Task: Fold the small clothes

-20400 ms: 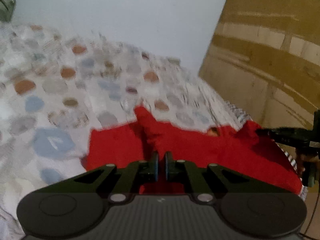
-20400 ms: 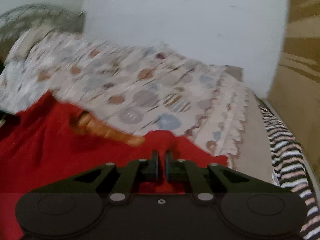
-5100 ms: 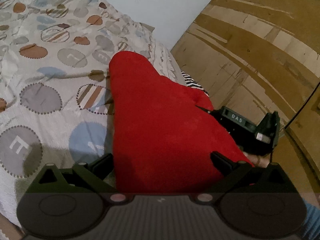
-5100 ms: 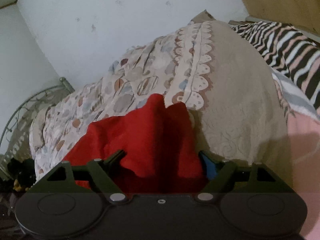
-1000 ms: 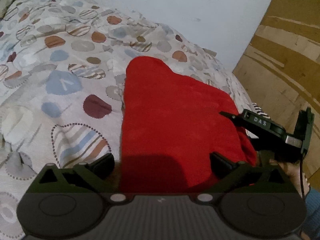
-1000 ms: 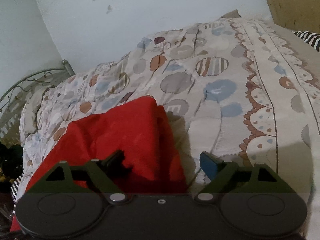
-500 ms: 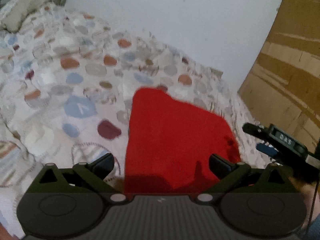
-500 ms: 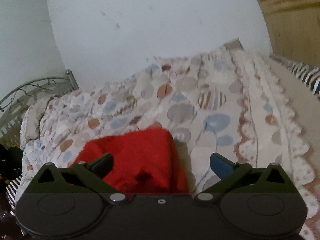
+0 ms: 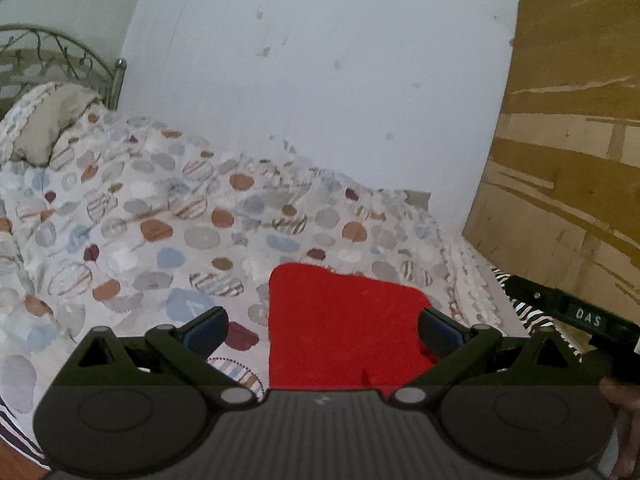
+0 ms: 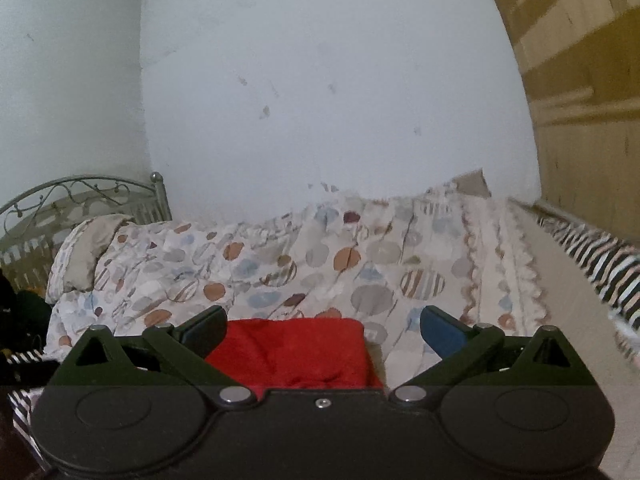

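Resting flat on the circle-patterned quilt point(image 9: 168, 216), the folded red fleece garment point(image 9: 340, 324) lies as a compact rectangle near the bed's edge, free of both tools. The left gripper point(image 9: 322, 326) has its jaws spread wide with nothing clamped; the red fabric merely shows through the gap, lying on the bed beyond. The right gripper point(image 10: 322, 326) stands likewise fully parted. Its jaws have just been opening, and no cloth sits between the pads; the garment lies below and ahead of them.

Judged from the layout, the fold looks complete and this item needs no further handling.

Risks from this point:
- The thick fleece could spring back, letting the top layer creep open. A small pucker along the near edge in the left wrist view suggests stored tension.
- A fingertip dipping low could snag the top layer and drag the fold apart.
- The soft, rumpled quilt gives an uneven base, so the stack may tilt or slide.

Surroundings:
- A beige pillow point(image 9: 48, 128) sits at the head of the bed, before a curled metal bedstead point(image 10: 80, 196).
- A striped black-and-white cloth point(image 10: 600, 264) lies along the far side, well apart from the garment.
- A brown wooden wardrobe point(image 9: 568, 160) stands against the pale wall point(image 10: 320, 100).

Nothing lies on the garment or between it and either tool.
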Demonstrator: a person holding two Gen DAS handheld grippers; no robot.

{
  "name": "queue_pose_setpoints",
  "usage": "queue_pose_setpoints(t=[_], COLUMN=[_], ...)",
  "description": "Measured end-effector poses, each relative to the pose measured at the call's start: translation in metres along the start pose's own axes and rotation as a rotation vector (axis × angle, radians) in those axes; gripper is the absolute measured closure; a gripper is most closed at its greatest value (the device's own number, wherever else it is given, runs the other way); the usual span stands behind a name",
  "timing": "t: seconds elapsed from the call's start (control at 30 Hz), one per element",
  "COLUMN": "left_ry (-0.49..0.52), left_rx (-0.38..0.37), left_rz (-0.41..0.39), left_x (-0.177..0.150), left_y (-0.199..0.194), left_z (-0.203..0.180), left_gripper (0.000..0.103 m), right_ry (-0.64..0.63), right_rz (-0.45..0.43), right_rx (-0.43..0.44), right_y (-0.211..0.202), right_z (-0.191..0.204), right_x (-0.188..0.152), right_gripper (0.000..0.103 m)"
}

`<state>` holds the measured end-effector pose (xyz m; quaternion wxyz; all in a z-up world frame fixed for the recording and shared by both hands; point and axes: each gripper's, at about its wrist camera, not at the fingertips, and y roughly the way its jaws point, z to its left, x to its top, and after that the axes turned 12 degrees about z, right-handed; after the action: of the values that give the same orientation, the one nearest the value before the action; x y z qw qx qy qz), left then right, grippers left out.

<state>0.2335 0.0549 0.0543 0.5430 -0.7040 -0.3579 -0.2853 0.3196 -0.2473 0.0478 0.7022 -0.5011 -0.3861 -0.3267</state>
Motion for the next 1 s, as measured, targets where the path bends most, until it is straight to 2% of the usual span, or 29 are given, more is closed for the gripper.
queue_pose_setpoints(t=[0.4, 0.57, 0.73, 0.8, 0.9, 1.0], left_ry=[0.027, 0.004, 0.043, 0.05, 0.018, -0.028], left_rx=[0.025, 0.033, 0.089, 0.094, 0.112, 0.122], left_rz=[-0.076, -0.059, -0.053, -0.043, -0.035, -0.044], left_x=[-0.029, -0.048, -0.074, -0.085, -0.099, -0.108], left_y=[-0.051, -0.071, -0.089, -0.095, -0.101, -0.108], left_z=[-0.007, -0.003, -0.002, 0.002, 0.01, 0.018], left_gripper=[0.0, 0.0, 0.0, 0.0, 0.0, 0.0], right_ry=[-0.174, -0.199, -0.169, -0.14, -0.086, -0.094], right_rz=[-0.14, -0.172, -0.16, -0.124, -0.066, -0.045], right_rx=[-0.042, -0.028, -0.036, -0.033, -0.011, -0.026], right_y=[-0.083, -0.11, -0.131, -0.138, -0.146, -0.153], right_z=[0.036, 0.045, 0.052, 0.054, 0.056, 0.063], right_x=[-0.034, -0.056, -0.079, -0.086, -0.101, -0.116], right_gripper=[0.0, 0.0, 0.0, 0.0, 0.0, 0.0])
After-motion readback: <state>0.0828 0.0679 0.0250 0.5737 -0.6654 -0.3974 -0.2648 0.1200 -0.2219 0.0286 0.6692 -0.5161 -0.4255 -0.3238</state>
